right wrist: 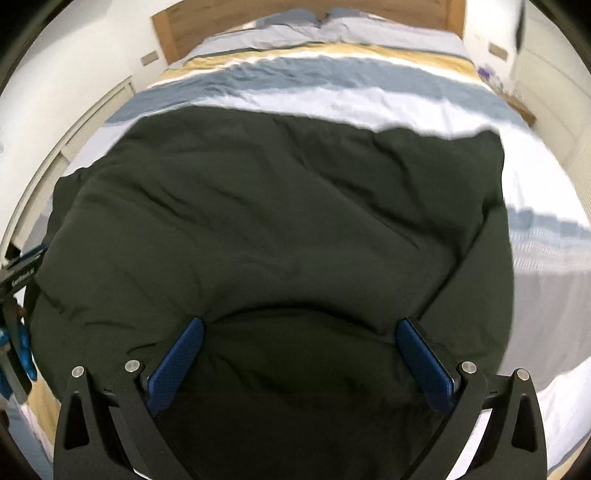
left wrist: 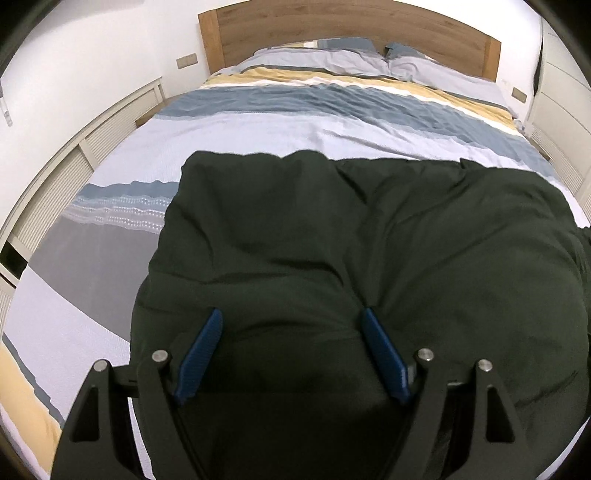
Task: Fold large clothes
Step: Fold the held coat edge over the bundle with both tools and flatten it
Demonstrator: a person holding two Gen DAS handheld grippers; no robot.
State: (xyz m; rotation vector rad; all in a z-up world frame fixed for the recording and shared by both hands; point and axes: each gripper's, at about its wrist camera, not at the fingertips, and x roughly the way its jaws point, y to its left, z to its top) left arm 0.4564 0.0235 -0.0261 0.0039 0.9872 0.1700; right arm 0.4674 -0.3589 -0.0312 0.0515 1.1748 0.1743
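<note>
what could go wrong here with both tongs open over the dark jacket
1. The dark garment is thick and puffy; the open left tongs may pinch only the top layer, so the fold slips.
2. The right tongs are just as wide open, and an uneven grab between the two would skew the fold.
3. Closing low could catch the striped duvet underneath and drag it along.

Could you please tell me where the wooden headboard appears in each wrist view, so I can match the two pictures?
Left wrist: the wooden headboard spans the top centre.
Right wrist: the headboard shows at the top, mostly its left end.
Shared landmark: the dark garment lying on the striped duvet.
</note>
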